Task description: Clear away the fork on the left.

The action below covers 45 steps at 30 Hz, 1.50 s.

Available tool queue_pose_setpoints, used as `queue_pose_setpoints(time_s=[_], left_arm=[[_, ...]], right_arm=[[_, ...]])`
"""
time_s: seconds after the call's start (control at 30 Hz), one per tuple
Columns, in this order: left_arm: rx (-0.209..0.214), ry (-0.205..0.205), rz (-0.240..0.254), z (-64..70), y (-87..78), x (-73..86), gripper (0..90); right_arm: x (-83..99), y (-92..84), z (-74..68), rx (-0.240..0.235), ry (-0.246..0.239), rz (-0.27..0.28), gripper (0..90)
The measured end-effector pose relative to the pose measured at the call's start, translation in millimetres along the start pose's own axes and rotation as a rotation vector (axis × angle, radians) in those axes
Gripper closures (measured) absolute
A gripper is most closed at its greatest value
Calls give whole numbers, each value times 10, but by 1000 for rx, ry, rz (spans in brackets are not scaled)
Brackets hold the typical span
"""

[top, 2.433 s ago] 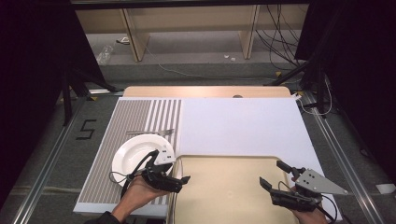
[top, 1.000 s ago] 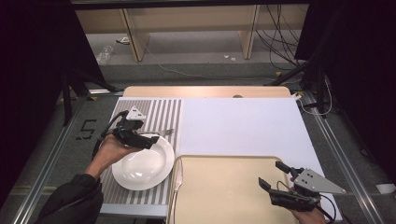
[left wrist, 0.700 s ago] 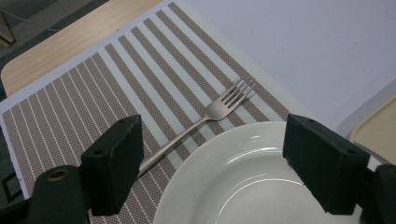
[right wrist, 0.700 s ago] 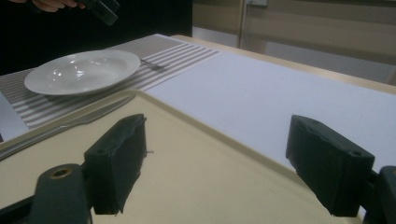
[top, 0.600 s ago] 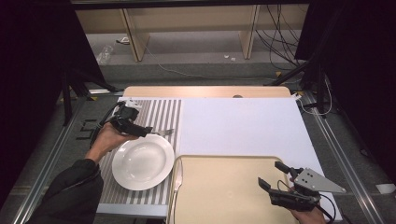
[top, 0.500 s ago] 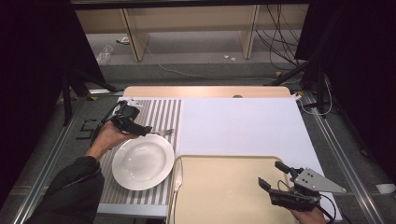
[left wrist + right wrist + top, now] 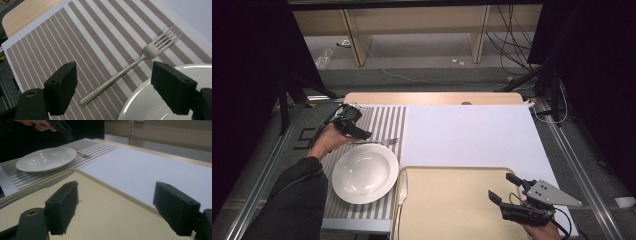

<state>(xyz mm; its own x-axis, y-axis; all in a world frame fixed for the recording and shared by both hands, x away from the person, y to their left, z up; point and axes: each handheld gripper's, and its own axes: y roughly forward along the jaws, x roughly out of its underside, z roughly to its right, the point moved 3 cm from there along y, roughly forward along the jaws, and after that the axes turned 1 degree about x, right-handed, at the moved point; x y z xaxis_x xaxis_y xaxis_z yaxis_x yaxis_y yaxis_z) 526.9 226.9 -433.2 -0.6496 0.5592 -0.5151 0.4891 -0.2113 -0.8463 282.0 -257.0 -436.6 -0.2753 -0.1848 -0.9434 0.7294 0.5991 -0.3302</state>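
L gripper (image 7: 362,133) hovers over the brown-and-white striped woven placemat (image 7: 384,120), fingers spread wide w/ nothing between them; in the left gripper view the matte silver metal fork (image 7: 130,67) lies flat on the mat below the gap, tines toward the white sheet, handle end just beside the round white ceramic plate (image 7: 365,173); can't tell if fork touches the rim. R gripper (image 7: 507,192) sits low over the beige plastic tray (image 7: 447,210) at the counter's near edge, fingers also wide apart, holding nothing; a silver table knife (image 7: 47,183) lies along the tray's left rim, next to the plate.
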Motion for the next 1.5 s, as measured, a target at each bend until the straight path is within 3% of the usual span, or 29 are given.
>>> queue_pose_setpoints(time_s=[0.53,0.87,1.0,1.37,1.5], left_arm=[[8,7,-80,-146,274,96,238],[39,3,-87,-185,353,117,278],[42,35,-125,-162,413,145,284],[57,56,-139,-158,442,150,326],[49,69,-166,-172,463,161,333]], right_arm=[[1,0,2,-4,6,1,211],[7,6,3,-6,6,-3,211],[7,-1,2,-4,2,-8,211],[7,5,5,-6,4,-4,211],[7,4,5,-6,4,-4,211]])
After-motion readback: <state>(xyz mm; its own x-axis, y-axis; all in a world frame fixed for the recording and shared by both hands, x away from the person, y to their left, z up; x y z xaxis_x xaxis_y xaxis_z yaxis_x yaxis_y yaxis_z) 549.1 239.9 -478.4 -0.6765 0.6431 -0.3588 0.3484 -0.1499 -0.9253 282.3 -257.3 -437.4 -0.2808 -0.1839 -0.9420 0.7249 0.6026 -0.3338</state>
